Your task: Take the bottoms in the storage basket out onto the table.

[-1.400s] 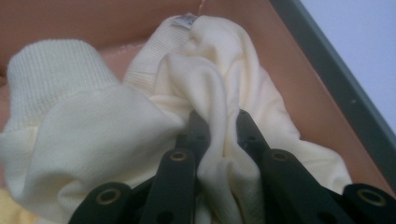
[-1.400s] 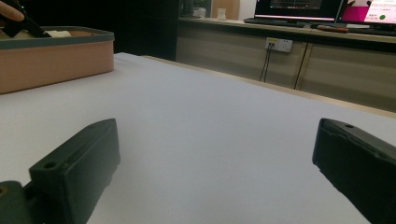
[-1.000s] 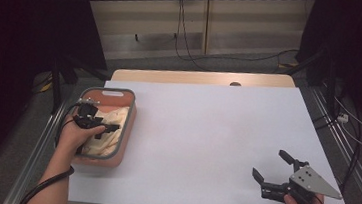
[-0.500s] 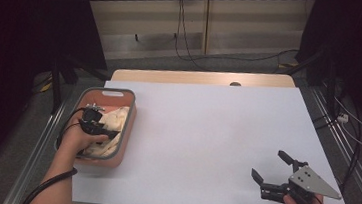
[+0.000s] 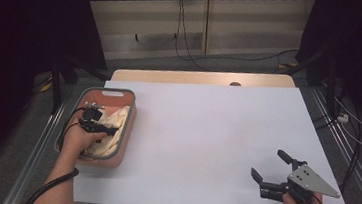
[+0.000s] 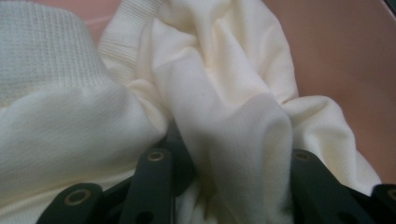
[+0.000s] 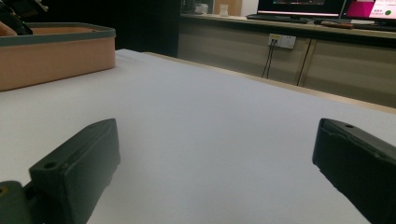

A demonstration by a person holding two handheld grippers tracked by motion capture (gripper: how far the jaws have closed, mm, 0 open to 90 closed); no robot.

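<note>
The left gripper (image 5: 97,125) was down inside the pink bin (image 5: 124,136) at the left edge of the table (image 5: 206,134), its jaws having just been closing, and in the left gripper view a thick fold of the cream cloth (image 6: 233,116) stood pinched between them. The cloth was crumpled in the bin, with a ribbed cuff or hem visible at the upper left of that close view, so it was probably a garment, though which kind could not be told. The right gripper (image 5: 272,172) rested low near the table's front right corner, well apart from the bin, its jaws spread wide with nothing between them and only bare tabletop ahead. Judged from this, the work was at its very start: the grab on the cloth looked made, but the cloth had not yet been lifted out, and nothing lay on the white surface. Left to do, most likely, were pulling the cloth clear of the bin, bringing it onto the open table, and handling it there with both grippers
</note>
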